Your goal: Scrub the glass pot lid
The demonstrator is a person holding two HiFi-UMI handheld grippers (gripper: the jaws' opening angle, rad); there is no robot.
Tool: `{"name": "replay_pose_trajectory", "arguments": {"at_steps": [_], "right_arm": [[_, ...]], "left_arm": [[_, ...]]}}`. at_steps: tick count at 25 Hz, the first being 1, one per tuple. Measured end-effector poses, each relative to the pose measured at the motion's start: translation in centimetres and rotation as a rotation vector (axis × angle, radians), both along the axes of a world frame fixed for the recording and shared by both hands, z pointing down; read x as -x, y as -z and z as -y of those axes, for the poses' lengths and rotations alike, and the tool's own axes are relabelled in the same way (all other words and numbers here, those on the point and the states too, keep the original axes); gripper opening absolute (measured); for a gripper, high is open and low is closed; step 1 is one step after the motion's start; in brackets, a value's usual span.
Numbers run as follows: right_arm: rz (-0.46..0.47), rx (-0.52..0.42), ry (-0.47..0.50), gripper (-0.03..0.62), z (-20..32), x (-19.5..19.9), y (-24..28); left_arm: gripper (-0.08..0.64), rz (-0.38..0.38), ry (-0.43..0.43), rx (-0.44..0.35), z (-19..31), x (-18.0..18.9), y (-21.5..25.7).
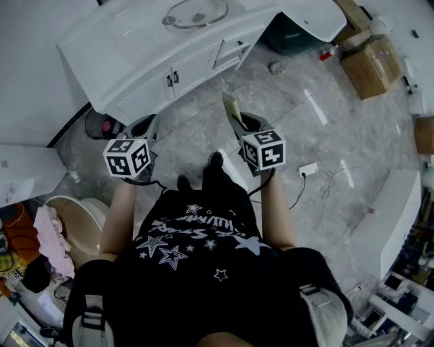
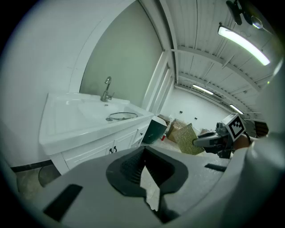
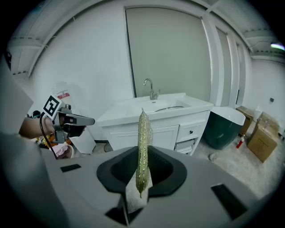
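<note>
- A person in a black star-printed top stands on a grey marbled floor facing a white vanity, one hand-held gripper in each hand.
- The glass pot lid lies in the vanity's basin on the far side of the scene. It sits just right of the faucet and well apart from both grippers.
- The right gripper has its jaws clamped on a thin, glittery yellow-green scouring pad. The pad stands upright on edge, and its upper end rises clear above the jaws.
- The left gripper has its jaws pressed together with nothing between them. Only a pale sliver of floor shows through the slot below the pads.
- Both grippers are held out in front of the person at about the same height. They are side by side with a gap between them and point toward the vanity's cabinet doors.
- A dark green bin stands on the floor just right of the vanity. Cardboard boxes are farther right, against the wall.
- A white power strip lies on the floor to the right of the right gripper, its cord trailing off.
- At the near left, a pink cloth is draped over a round tub.
</note>
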State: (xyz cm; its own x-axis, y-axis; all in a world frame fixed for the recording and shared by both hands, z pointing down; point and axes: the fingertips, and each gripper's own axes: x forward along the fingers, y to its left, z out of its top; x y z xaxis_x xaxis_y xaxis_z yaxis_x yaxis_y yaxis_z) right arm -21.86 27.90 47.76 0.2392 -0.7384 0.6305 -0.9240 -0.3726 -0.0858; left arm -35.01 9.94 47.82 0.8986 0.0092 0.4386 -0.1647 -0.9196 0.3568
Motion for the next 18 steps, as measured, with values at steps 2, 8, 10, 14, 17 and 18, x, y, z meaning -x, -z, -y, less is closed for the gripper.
{"name": "replay_pose_trajectory", "arguments": {"at_steps": [2, 8, 10, 14, 17, 18], "right_arm": [[-0.008, -0.005, -0.003, 0.062, 0.0, 0.3, 0.5], [0.000, -0.032, -0.005, 0.062, 0.1, 1.8, 1.3], [0.008, -0.031, -0.002, 0.063, 0.2, 2.4, 1.2], [0.011, -0.028, 0.001, 0.062, -0.1, 2.9, 1.1], [0.009, -0.023, 0.000, 0.062, -0.4, 3.2, 1.0], [0.009, -0.021, -0.001, 0.062, -0.5, 3.4, 0.9]], "left_arm": [[0.009, 0.002, 0.002, 0.005, -0.1, 0.7, 0.0], [0.009, -0.001, 0.005, 0.017, -0.4, 2.3, 0.2], [0.009, 0.003, 0.007, 0.015, -0.3, 2.8, 0.1], [0.009, 0.000, 0.015, 0.022, -0.4, 3.6, 0.1], [0.009, 0.001, 0.012, 0.026, -0.6, 4.0, -0.2], [0.009, 0.003, 0.010, 0.027, -0.7, 4.1, -0.4]]}}
